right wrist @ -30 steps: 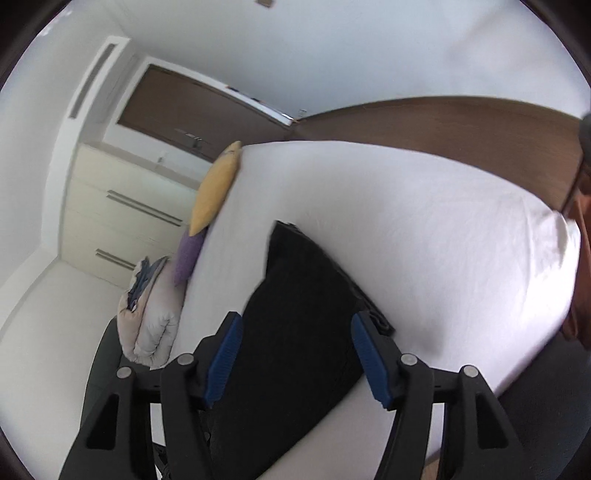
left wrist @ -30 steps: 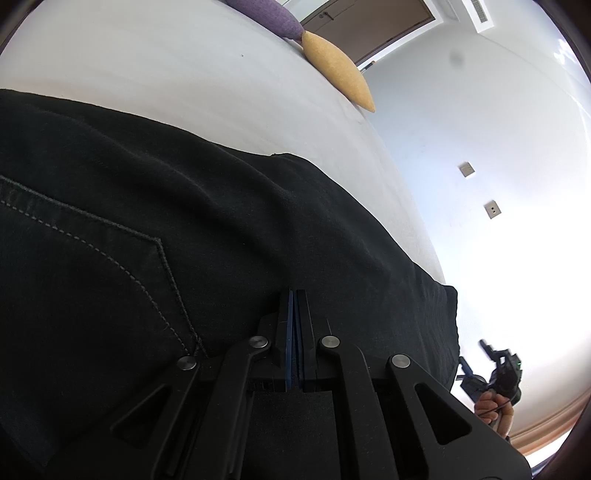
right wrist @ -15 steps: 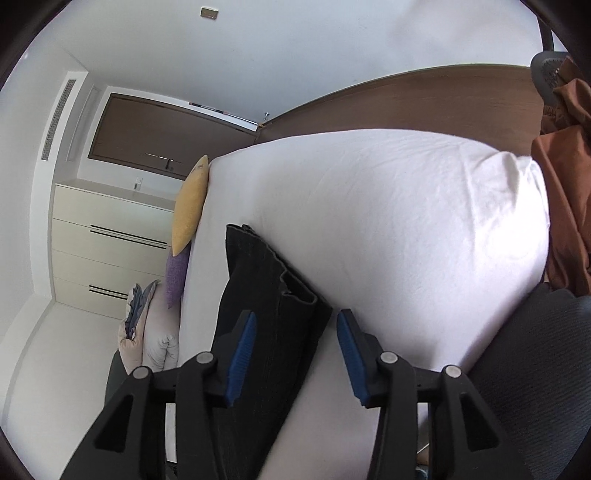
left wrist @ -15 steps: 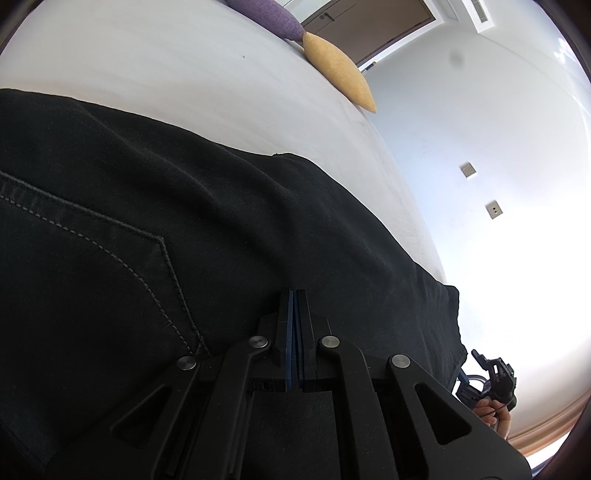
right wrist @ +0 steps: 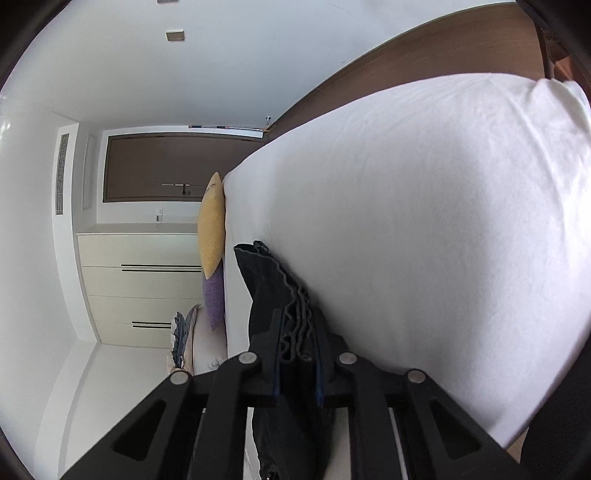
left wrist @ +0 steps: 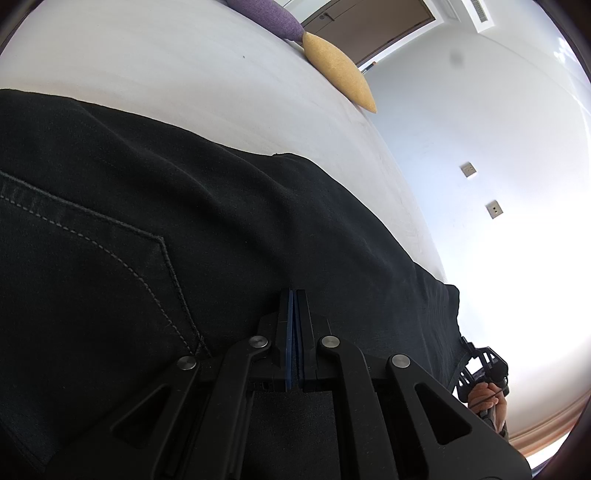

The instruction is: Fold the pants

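Two hand-held grippers hold the black denim pants along their long axis on the white bed. We see the left hand-held gripper pressed together at the pocket end. The right hand-held gripper, jaws just closing, pinches the bunched hems.

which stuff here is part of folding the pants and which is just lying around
Part of the job:
black denim pants
right gripper, just closed on the bunched hem
left gripper, shut

Lying about:
yellow oval cushion
purple cushion
white bed sheet

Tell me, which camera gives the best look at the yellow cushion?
The left wrist view: the yellow cushion lies whole against the white bed, with its pointed tip clear. The right wrist view shows the cushion edge-on, a narrow strip beside the bed.
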Demonstrator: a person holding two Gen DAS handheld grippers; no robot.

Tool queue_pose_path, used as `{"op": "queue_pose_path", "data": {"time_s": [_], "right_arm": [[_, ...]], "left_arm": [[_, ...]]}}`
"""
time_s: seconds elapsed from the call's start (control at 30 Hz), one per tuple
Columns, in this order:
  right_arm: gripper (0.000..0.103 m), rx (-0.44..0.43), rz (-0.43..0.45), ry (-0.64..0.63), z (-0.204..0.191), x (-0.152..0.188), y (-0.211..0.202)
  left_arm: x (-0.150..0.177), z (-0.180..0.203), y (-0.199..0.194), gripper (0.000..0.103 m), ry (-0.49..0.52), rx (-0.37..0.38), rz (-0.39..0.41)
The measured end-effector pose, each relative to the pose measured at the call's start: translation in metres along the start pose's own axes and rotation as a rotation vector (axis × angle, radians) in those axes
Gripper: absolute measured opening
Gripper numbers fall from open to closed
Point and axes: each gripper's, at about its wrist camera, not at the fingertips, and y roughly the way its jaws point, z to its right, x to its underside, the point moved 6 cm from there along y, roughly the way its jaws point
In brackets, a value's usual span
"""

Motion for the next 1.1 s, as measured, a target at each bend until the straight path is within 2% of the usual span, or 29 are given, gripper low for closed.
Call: {"op": "queue_pose_path", "data": {"time_s": [0.23, 0.43, 0.5, 0.57, 0.7, 0.8, 0.87, 0.93, 1.07, 1.1], "right_arm": [[0.01, 0.035, 0.003, -0.059, -0.008, 0.007, 0.003], [0.011, 0.094, -0.012, -0.239, -0.046, 0.032, 0.011], [0.011, 0.109, -0.038, -0.35, -0.067, 0.051, 0.019], [0.011, 0.125, -0.087, -0.512, -0.093, 0.087, 0.031], [0.011, 0.143, -0.221, -0.872, -0.124, 0.191, 0.06], [0.01, 0.254, -0.285, -1.208, -0.113, 0.269, 0.089], [0.011, 0.327, -0.315, -1.291, -0.089, 0.287, 0.106], [0.011, 0.336, -0.302, -1.324, -0.078, 0.29, 0.108], [0.011, 0.369, -0.252, -1.464, -0.081, 0.308, 0.105], [0.011, 0.379, -0.234, -1.501, -0.082, 0.311, 0.106]], "left_arm": [[0.001, -0.001, -0.001, 0.003, 0.0, 0.001, 0.001], [0.002, 0.002, -0.001, 0.003, -0.001, 0.01, 0.004], [0.002, 0.003, -0.001, 0.003, -0.001, 0.013, 0.005], [0.002, 0.002, 0.0, 0.003, -0.002, 0.014, 0.005], [0.002, 0.002, 0.0, 0.003, -0.005, 0.016, 0.009], [0.001, 0.003, -0.002, 0.003, -0.019, 0.02, 0.012], [0.001, 0.007, -0.006, 0.003, -0.026, -0.005, 0.013], [0.001, 0.017, -0.01, 0.004, -0.033, -0.012, 0.018], [0.009, 0.051, -0.001, 0.008, -0.076, 0.082, -0.015], [0.012, 0.059, 0.004, 0.017, -0.092, 0.105, -0.038]]}}
